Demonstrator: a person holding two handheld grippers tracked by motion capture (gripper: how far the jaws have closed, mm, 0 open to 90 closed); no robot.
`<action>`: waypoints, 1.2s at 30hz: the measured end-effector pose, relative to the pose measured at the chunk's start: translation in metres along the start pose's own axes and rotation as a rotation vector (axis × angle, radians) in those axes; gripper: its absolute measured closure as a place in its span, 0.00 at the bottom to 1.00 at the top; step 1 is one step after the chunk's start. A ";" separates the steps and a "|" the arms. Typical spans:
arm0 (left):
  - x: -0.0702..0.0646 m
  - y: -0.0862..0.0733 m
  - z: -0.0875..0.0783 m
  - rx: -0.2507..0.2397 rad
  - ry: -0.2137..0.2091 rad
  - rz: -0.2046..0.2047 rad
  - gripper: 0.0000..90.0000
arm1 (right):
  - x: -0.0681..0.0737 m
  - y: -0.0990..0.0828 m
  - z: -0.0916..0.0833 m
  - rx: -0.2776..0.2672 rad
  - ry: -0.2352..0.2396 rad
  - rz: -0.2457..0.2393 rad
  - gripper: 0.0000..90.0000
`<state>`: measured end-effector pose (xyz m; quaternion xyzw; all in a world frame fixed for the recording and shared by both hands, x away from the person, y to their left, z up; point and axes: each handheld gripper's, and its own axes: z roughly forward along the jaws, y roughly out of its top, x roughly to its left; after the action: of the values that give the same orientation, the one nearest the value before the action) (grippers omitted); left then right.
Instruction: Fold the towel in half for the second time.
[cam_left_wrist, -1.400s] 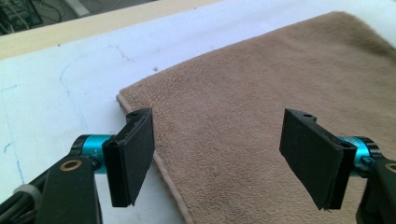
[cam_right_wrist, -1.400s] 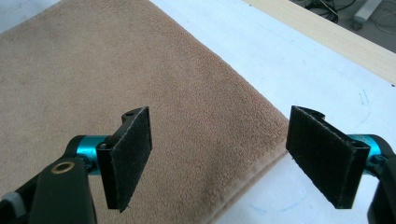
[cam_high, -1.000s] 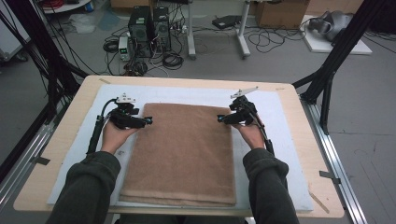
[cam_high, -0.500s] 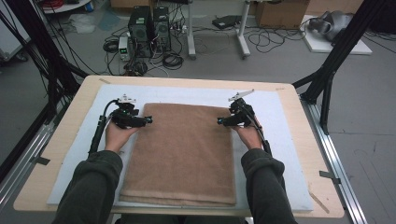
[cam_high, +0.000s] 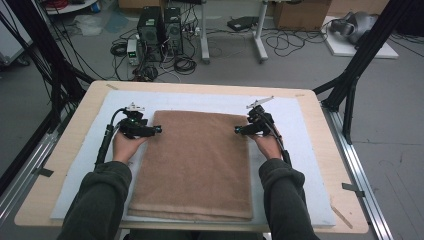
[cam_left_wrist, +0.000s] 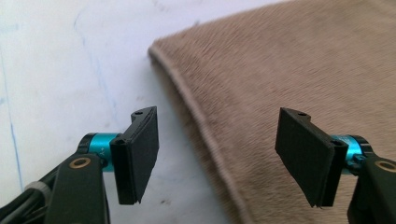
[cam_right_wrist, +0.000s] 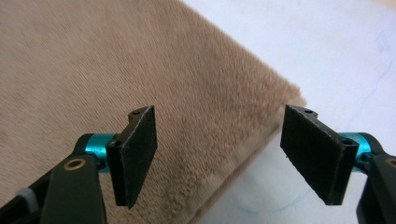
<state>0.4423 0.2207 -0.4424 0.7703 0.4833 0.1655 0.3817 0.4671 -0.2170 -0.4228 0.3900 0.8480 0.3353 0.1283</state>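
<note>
Towel: a brown towel (cam_high: 195, 165) lay folded flat into a tall rectangle in the centre of the frame, its pile short and plush, with a stitched hem along its edges and a thicker fold at the bottom.
Towel's place: it rested on a white mat (cam_high: 295, 120), its top edge near the middle of the frame and its bottom edge close to the lower rim of the tabletop.
Left gripper: the left gripper (cam_high: 156, 130) sat at the towel's upper-left corner, jaws apart and just closing a little, one jaw over the mat and the other over the fabric, with the hem running between them and nothing pinched.
Right gripper: the right gripper (cam_high: 238, 131) stood at the upper-right corner, jaws wide apart, straddling the towel's edge without pressing it.
Tabletop: a pale wooden tabletop (cam_high: 325, 150) with rounded corners carried the mat; faint blue pen lines marked the mat.
Room: a grey floor behind, with two computer towers (cam_high: 160, 25), tangled cables (cam_high: 185, 62) and black frame struts (cam_high: 365, 55) at both sides.
</note>
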 end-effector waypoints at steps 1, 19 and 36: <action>0.001 -0.002 0.003 0.012 -0.003 -0.003 0.35 | 0.000 -0.001 0.002 0.008 0.000 0.003 0.32; -0.003 0.001 -0.006 -0.031 -0.108 -0.022 0.92 | 0.002 -0.005 0.004 0.000 0.104 0.051 0.87; -0.028 -0.034 -0.092 -0.168 -0.235 0.097 0.92 | 0.040 -0.015 -0.084 -0.116 0.266 -0.069 0.86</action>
<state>0.3506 0.2440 -0.4048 0.7722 0.3817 0.1325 0.4905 0.3911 -0.2336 -0.3687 0.3048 0.8496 0.4277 0.0485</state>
